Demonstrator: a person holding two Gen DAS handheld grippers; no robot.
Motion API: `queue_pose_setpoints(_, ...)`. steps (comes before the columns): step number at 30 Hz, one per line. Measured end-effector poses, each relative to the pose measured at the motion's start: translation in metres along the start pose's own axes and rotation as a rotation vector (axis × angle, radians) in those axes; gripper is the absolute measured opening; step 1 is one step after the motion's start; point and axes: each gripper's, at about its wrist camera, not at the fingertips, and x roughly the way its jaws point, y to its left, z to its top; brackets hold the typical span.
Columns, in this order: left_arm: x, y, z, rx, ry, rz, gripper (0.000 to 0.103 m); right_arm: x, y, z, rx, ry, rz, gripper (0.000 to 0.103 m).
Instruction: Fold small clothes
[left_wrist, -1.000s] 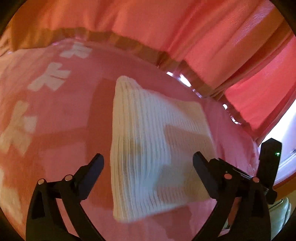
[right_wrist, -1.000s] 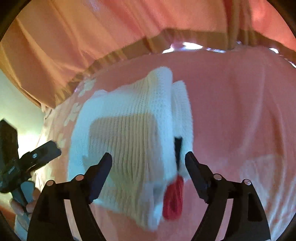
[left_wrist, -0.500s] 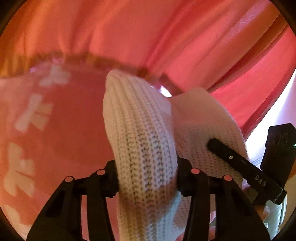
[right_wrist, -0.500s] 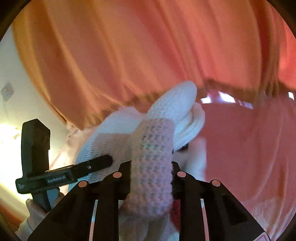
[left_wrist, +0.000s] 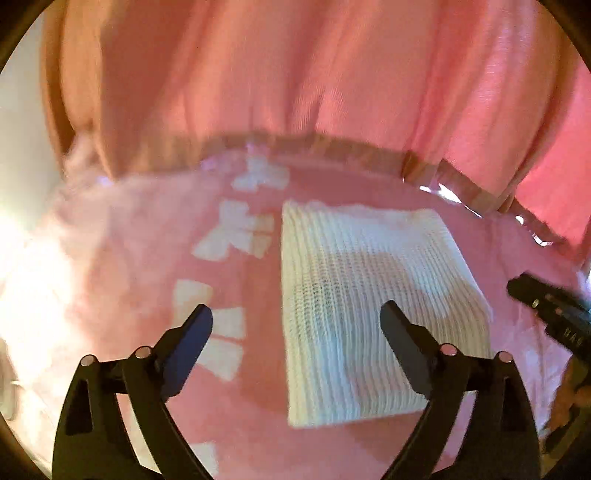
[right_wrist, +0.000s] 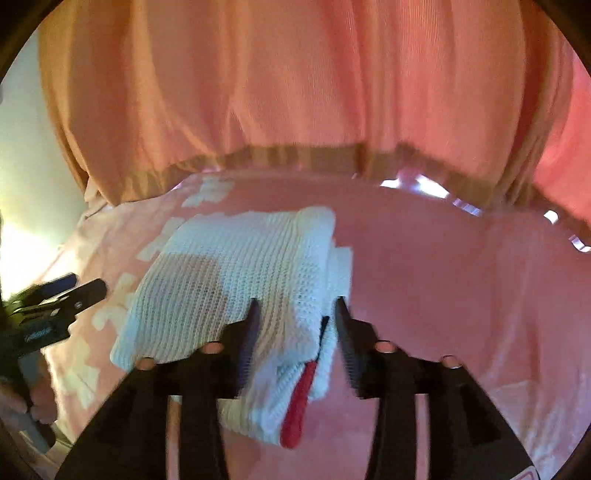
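Note:
A white knitted garment (left_wrist: 369, 302) lies folded into a rectangle on the pink cloth (left_wrist: 129, 277). My left gripper (left_wrist: 295, 325) is open and empty, held above the garment's near left part. In the right wrist view the same garment (right_wrist: 236, 280) shows a red trim piece (right_wrist: 299, 406) at its near edge. My right gripper (right_wrist: 295, 314) has its fingers partly closed around the garment's near right edge, with the knit between them. Each gripper shows at the edge of the other's view: the right one (left_wrist: 550, 314) and the left one (right_wrist: 55, 299).
The pink cloth carries white bow-shaped patterns (left_wrist: 236, 232) on its left side. Pink-orange curtains (left_wrist: 295, 74) hang along the far edge of the surface. Bright light comes from the far left (left_wrist: 22, 258).
Half a second ago both grippers held the garment lifted. Now it lies flat and folded; the left gripper has opened and let go, and the right gripper's fingers have widened somewhat.

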Motion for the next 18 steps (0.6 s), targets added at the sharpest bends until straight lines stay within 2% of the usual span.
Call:
queue_pose_setpoints(1, -0.011, -0.009, -0.007, 0.027, -0.041, 0.023, 0.098, -0.008, 0.003, -0.008, -0.004, -0.015, -0.01, 0.053)
queue_pose_setpoints(5, -0.024, -0.027, -0.021, 0.1, -0.08, 0.06, 0.098, -0.013, 0.001, -0.03, 0.013, -0.014, -0.058, 0.057)
queue_pose_setpoints(7, -0.02, -0.031, -0.036, 0.086, -0.059, 0.088, 0.098, -0.013, -0.007, -0.047, 0.071, 0.001, -0.055, 0.059)
queue_pose_setpoints(11, -0.019, -0.034, -0.061, -0.002, -0.012, 0.096, 0.098, -0.017, -0.015, -0.072, 0.136, 0.034, -0.069, 0.059)
queue_pose_setpoints(18, -0.024, -0.048, -0.098, -0.012, 0.019, 0.13, 0.098, -0.031, -0.008, -0.104, 0.073, 0.021, -0.123, 0.063)
